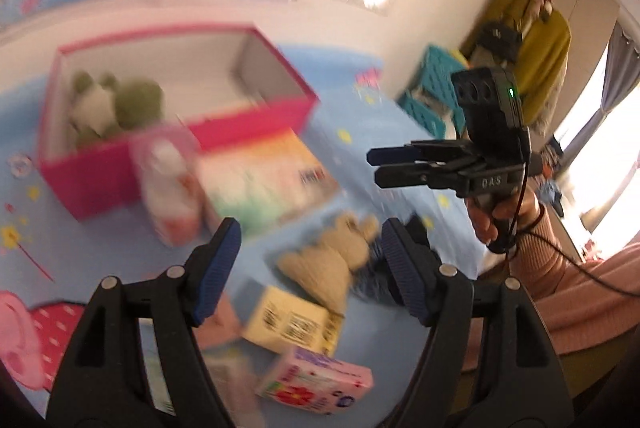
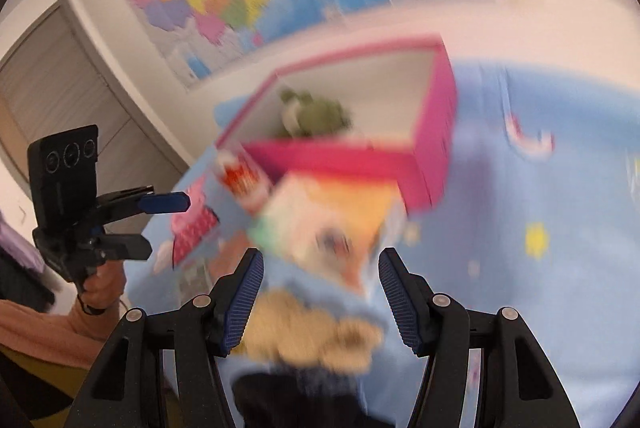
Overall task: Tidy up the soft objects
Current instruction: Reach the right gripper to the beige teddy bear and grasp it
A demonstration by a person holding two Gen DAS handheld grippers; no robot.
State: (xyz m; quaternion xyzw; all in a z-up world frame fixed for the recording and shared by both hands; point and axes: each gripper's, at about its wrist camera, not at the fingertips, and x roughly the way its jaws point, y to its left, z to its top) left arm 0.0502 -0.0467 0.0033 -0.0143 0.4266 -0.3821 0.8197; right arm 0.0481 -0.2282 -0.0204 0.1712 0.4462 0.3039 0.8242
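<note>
A tan plush toy (image 1: 328,260) lies on the blue patterned cloth (image 1: 100,244), with a dark blue fabric piece (image 1: 374,270) at its side. My left gripper (image 1: 311,268) hangs above it, jaws open and empty. The right gripper (image 1: 378,166) hovers higher to the right, held by a hand, with nothing in it. In the right wrist view the right gripper (image 2: 320,288) stands open over the blurred tan plush toy (image 2: 312,336), apart from it. The left gripper (image 2: 156,224) is at the left, open. A green plush frog (image 1: 116,104) (image 2: 312,116) sits inside the pink box (image 1: 100,184) (image 2: 360,158).
In front of the pink box stand a pink-white bottle (image 1: 168,184) and a colourful carton (image 1: 260,180). A yellow carton (image 1: 292,320) and a pink flowered carton (image 1: 316,384) lie near me. A teal crate (image 1: 432,88) and yellow coats (image 1: 540,60) are off right.
</note>
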